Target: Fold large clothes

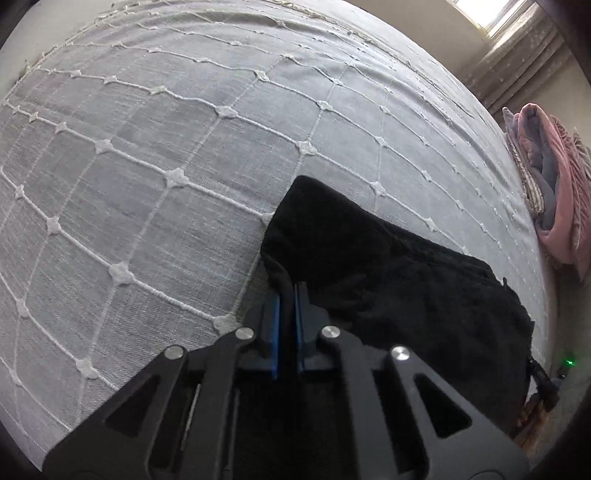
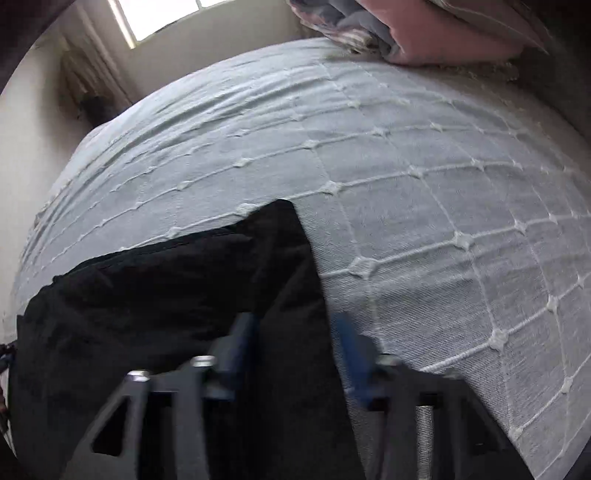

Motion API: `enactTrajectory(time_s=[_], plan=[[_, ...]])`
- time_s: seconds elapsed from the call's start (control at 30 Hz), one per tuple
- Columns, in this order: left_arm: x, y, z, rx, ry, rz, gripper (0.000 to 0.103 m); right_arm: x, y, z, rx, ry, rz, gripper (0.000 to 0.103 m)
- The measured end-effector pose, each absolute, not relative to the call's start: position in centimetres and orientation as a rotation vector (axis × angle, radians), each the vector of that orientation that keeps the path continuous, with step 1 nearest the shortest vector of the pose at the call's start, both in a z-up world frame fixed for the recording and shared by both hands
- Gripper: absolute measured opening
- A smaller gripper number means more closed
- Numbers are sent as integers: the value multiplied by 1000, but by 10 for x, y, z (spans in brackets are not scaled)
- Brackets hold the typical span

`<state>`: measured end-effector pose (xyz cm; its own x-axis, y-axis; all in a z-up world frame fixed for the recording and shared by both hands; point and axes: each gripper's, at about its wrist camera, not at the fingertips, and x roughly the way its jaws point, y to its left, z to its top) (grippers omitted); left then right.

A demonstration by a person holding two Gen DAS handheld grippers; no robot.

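Note:
A large black garment (image 1: 388, 277) lies on the grey bedspread (image 1: 166, 147). In the left wrist view my left gripper (image 1: 288, 291) is shut on the garment's near left edge, with a dark hem pinched between the blue pads. In the right wrist view the same black garment (image 2: 166, 288) spreads to the left, one corner pointing up the bed. My right gripper (image 2: 295, 332) is open, its blue fingers (image 2: 351, 354) blurred, standing on either side of the garment's right edge.
The grey bedspread (image 2: 424, 203) has a white corded grid with knots. A pile of pink and grey bedding (image 1: 554, 199) lies at the bed's far end, also in the right wrist view (image 2: 406, 33). A window (image 2: 166, 18) and curtains are beyond.

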<state>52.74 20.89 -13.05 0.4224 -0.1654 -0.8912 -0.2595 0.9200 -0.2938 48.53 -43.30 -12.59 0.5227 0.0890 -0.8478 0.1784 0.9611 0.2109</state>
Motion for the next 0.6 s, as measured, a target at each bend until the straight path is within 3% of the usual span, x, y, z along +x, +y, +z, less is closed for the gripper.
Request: enactTrajectory(time_s=[0.1,0.23,0.33,0.43,0.5,0.6], plan=[[520,200,-112,-337,1053,79,5,475,-433,-109,283,970,-73,5],[512,208,-68,-420,892,87,5,456,-442,-71,324,835,-83,4],[517,194,-66,-351,866,156,5,445,-437,-47,301,735,-105,4],[528,176,-102,-218,915,249,5,458,-428,-64,256,794,-181,4],[529,170,-138,-188,967,254,5,471,-423,-112,206,917,-234,4],[520,164,-140,-137,920,272,5,462,-431,-130,262,916,-248,5]])
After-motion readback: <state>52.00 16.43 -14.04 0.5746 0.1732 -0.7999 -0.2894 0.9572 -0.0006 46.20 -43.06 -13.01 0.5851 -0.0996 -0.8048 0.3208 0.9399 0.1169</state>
